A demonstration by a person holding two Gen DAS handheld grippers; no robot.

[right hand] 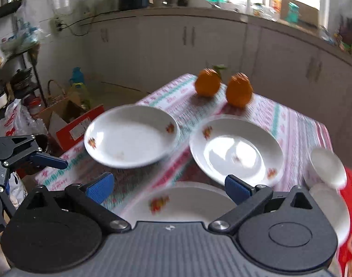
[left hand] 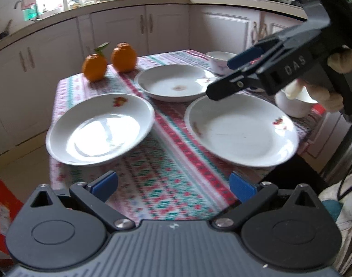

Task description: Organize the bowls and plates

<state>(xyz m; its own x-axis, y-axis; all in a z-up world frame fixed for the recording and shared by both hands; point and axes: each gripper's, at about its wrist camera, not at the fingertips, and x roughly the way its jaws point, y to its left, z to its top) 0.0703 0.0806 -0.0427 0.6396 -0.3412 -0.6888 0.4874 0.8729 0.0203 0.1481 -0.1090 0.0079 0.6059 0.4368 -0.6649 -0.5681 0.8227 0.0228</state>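
Three white plates with flower prints lie on the patterned tablecloth (left hand: 176,184). The left plate (left hand: 99,131) (right hand: 132,136) overhangs the table's left edge. A second plate (left hand: 176,83) (right hand: 237,147) sits farther back. The third plate (left hand: 243,131) (right hand: 182,203) lies at the right. At the far right stand two white bowls: one at the back (left hand: 219,61) (right hand: 328,166), the other (left hand: 293,106) (right hand: 330,207) partly hidden by the right gripper. My left gripper (left hand: 173,185) (right hand: 48,160) is open above the near table edge. My right gripper (left hand: 224,76) (right hand: 169,188) is open above the third plate, holding nothing.
Two oranges (left hand: 95,67) (left hand: 123,56) sit at the table's far left corner. White cabinets and a crowded counter (left hand: 129,2) run behind. A cardboard box (right hand: 67,120) and bags stand on the floor left of the table. Something red (right hand: 351,219) lies by the bowls.
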